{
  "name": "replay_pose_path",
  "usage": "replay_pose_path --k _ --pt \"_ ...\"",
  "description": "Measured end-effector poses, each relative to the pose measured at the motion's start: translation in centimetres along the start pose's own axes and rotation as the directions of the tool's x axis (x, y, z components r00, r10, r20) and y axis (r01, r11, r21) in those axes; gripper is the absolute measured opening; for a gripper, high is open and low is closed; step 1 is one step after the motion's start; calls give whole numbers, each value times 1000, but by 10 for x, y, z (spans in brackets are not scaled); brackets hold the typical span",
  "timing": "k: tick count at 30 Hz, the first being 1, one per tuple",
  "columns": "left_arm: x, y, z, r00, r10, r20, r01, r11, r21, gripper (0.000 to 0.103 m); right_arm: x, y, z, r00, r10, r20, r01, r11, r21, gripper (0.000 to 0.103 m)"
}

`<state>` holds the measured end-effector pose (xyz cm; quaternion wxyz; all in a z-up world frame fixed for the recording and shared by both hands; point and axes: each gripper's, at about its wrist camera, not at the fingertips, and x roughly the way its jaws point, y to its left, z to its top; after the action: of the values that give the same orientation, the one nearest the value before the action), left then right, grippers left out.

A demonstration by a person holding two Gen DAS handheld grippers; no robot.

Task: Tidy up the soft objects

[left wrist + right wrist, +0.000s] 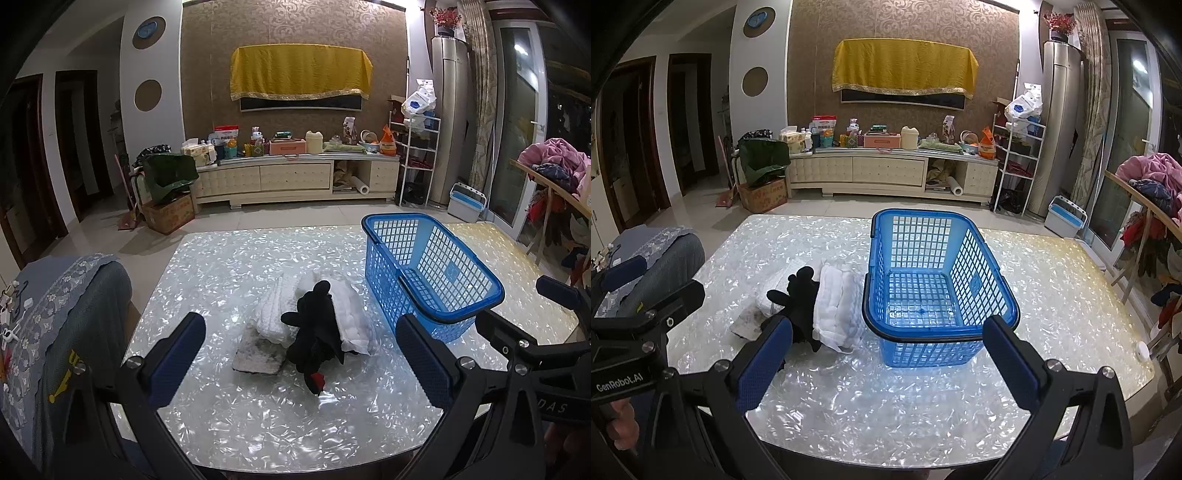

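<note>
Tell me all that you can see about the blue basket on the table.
The blue basket is a rectangular plastic one with lattice walls and floor, a solid rim and a dark handle folded down along that rim. It stands upright and empty on the shiny table, with the pile of white cloths and the black glove close on one side; whether they touch it is unclear. Neither open gripper touches it.

Dim room, glaring tabletop, fisheye-warped edges
</note>
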<state>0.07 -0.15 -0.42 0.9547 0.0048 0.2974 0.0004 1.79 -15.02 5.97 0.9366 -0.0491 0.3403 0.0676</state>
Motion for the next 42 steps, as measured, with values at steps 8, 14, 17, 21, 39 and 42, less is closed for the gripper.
replay_pose_path --k 8,14,17,21,39,42 --pt "1 0 0 1000 -7 -6 7 1000 3 102 2 -1 2 1000 1 -8 -1 1000 -3 103" --pt "1 0 0 1000 -7 -8 7 1000 3 102 1 0 2 1000 3 -9 -3 1000 -3 103" --pt "0 1 -1 1000 -8 -7 8 1000 2 102 1 0 2 1000 4 -9 -4 1000 -3 103" --pt "0 1 -1 1000 -13 -8 13 1000 2 102 1 -1 2 1000 12 -7 -12 1000 2 103" --pt "20 19 12 997 -14 -74 19 998 58 102 19 2 15 997 59 -50 -61 997 -42 103" --pt "31 28 13 993 -10 -114 20 996 82 102 29 9 20 993 95 -77 -100 992 -72 103"
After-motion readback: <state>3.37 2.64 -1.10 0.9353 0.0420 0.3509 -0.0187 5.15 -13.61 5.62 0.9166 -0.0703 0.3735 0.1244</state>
